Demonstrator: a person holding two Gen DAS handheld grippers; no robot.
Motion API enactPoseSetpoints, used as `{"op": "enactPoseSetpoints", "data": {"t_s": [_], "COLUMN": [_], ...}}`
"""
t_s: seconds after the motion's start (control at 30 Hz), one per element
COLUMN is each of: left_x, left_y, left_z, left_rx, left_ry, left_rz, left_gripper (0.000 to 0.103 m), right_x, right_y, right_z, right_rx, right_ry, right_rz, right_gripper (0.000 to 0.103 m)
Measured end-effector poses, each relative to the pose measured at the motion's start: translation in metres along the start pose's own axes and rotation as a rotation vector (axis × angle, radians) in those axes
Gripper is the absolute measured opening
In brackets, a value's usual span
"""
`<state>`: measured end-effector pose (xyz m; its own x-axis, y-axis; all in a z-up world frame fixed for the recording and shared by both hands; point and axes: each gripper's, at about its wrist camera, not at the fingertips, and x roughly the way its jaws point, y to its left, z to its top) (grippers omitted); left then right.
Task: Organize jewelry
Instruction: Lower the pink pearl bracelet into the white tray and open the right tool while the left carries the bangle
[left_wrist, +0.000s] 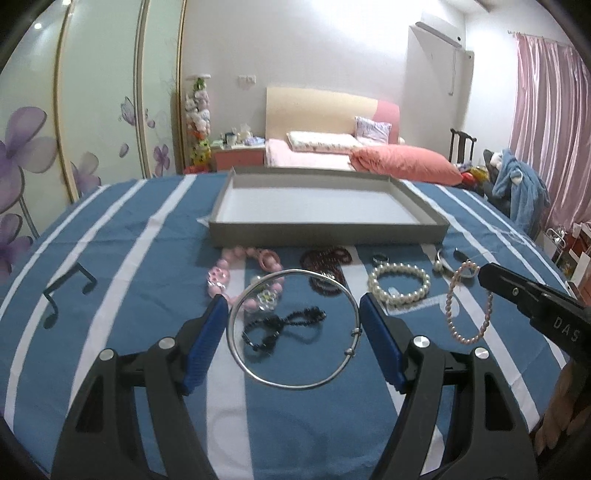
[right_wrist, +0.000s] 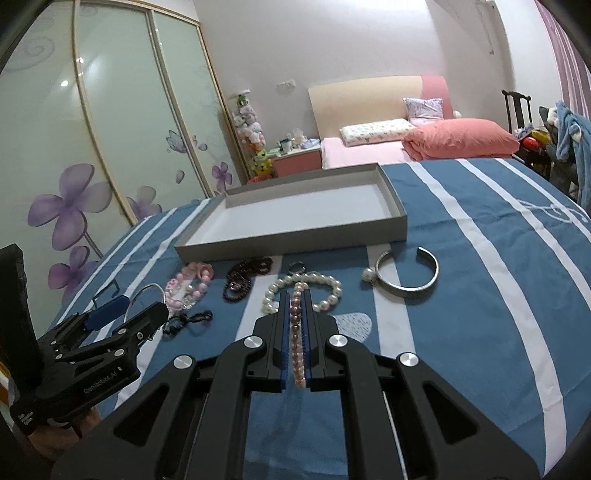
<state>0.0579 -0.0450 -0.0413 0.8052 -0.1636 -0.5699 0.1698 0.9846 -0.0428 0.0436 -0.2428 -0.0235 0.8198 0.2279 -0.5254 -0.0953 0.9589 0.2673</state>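
Observation:
My left gripper is shut on a thin silver bangle, its blue pads pressing on the ring's two sides and holding it a little above the cloth. Seen from the right wrist view, that left gripper and the silver bangle are at the lower left. My right gripper is shut on a pink pearl bracelet, which runs along between its pads. In the left wrist view the pink pearl bracelet hangs from my right gripper. An empty grey tray lies beyond both.
On the blue striped cloth lie a white pearl bracelet, a dark red bead bracelet, a pink bead bracelet, a black bead bracelet, a ring and a silver cuff. A bed stands behind.

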Motion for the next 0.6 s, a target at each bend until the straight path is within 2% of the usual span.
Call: {"op": "enactPoseSetpoints", "data": {"t_s": [0.27, 0.6], "left_x": [-0.016, -0.021], "left_y": [0.005, 0.009], "left_z": [0.015, 0.057], "left_rx": [0.002, 0.012], "left_ry": [-0.070, -0.170], "left_rz": [0.026, 0.075], "left_gripper": [0.071, 0.071], "right_x": [-0.006, -0.006], "right_y": [0.011, 0.025], "right_z": [0.012, 0.048], "right_rx": [-0.029, -0.068], "right_ry": [-0.055, -0.195], "right_rz": [0.014, 0.007], "right_gripper": [0.007, 0.007]}}
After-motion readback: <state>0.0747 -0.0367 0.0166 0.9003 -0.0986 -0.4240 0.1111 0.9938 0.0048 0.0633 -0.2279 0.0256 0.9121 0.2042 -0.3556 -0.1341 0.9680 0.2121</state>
